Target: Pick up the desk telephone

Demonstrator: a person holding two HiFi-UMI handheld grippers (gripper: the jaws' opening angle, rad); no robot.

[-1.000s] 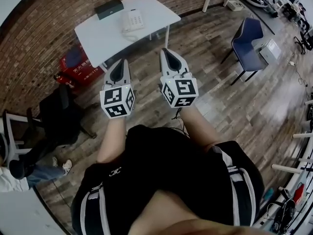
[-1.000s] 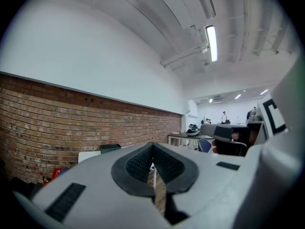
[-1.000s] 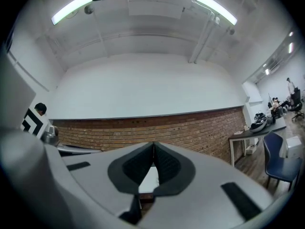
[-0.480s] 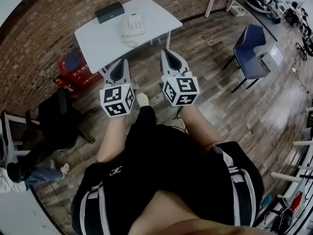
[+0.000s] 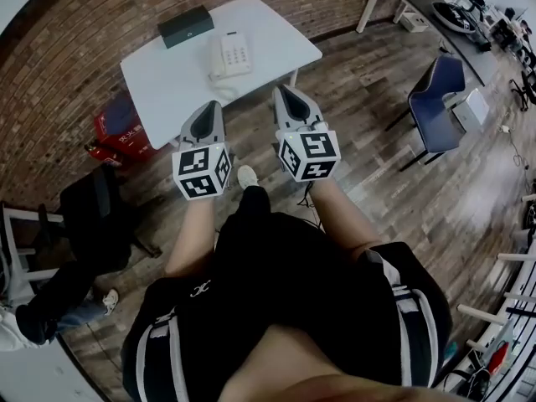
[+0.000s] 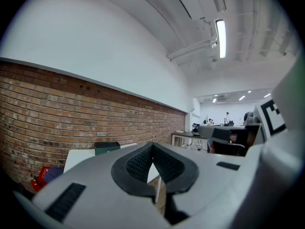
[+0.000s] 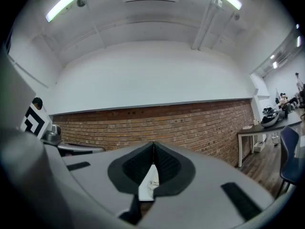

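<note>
A white desk telephone (image 5: pixel 230 55) lies on a white table (image 5: pixel 167 82) against the brick wall, its curled cord hanging toward the near edge. My left gripper (image 5: pixel 211 106) and right gripper (image 5: pixel 283 91) are held side by side in the air short of the table's near edge, both shut and empty. In the left gripper view the shut left gripper (image 6: pixel 152 144) points at the table (image 6: pixel 78 157) and a dark box (image 6: pixel 106 148). In the right gripper view a sliver of the telephone (image 7: pixel 151 181) shows under the shut right gripper (image 7: pixel 153 144).
A dark green box (image 5: pixel 186 26) sits on the table's far side. Red crates (image 5: pixel 121 128) stand on the wooden floor left of the table, a black chair (image 5: pixel 100 216) nearer. A blue chair (image 5: pixel 435 99) stands to the right. A seated person's legs (image 5: pixel 50 308) show at lower left.
Both grippers have travelled forward toward the table together, still shut. The table and telephone now lie closer beneath their tips. One foot has stepped forward.
</note>
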